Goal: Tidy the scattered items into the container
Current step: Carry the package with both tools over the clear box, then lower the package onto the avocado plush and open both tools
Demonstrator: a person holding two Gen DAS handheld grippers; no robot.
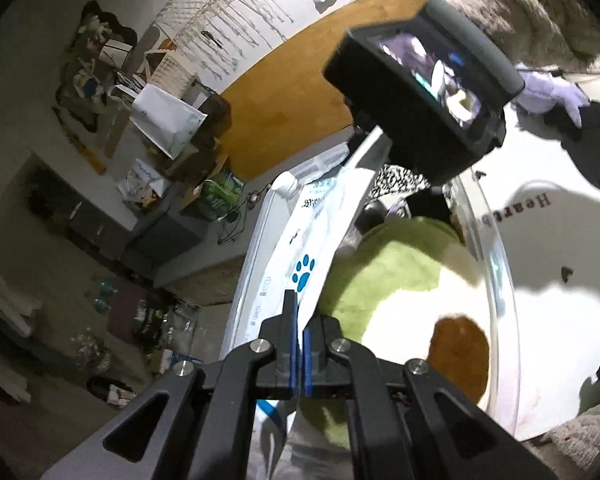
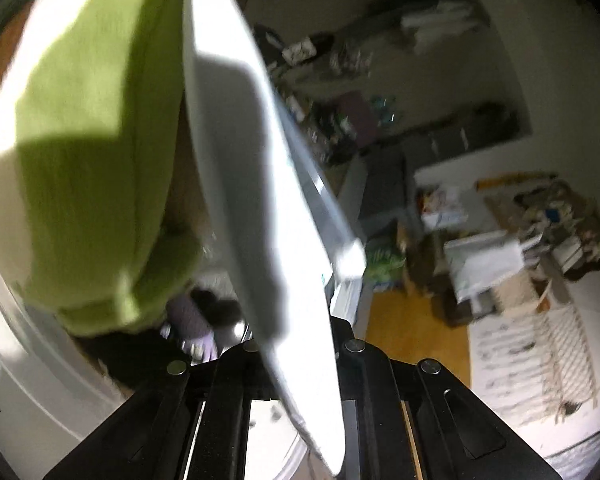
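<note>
Left gripper [image 1: 299, 344]: its two black fingers with blue pads [image 1: 308, 354] are pressed close together on the lower edge of a flat white plastic pouch printed with a blue paw mark [image 1: 312, 248]. The pouch runs up and away from the fingers, standing on edge along the near wall of a clear plastic storage container [image 1: 496, 264].

Immediately right of the pouch, inside the container, lies a green, white and brown plush cushion shaped like an avocado half [image 1: 392, 280]; pouch and cushion appear to touch. A black-and-white patterned item [image 1: 396, 180] shows at the far end of the container, partly hidden.

Right gripper [image 1: 456, 184], seen from the left wrist view: it sits at the far end of the pouch, under its black camera unit with lit screen [image 1: 424, 76], held by a hand in a pale lilac glove [image 1: 552, 94]. In the right wrist view the same white pouch [image 2: 260, 184] passes down between the finger arms of the right gripper [image 2: 304, 360], but the fingertips are covered by it and the picture is blurred; whether they clamp the pouch cannot be told. The green cushion [image 2: 92, 140] fills the left of that view.

Surroundings: the container rests on a white surface bearing black lettering [image 1: 540, 200]. Beyond it are a wooden floor [image 1: 296, 80], a cream fringed rug [image 1: 228, 32] and cluttered bags and boxes [image 1: 168, 128] against the wall.
</note>
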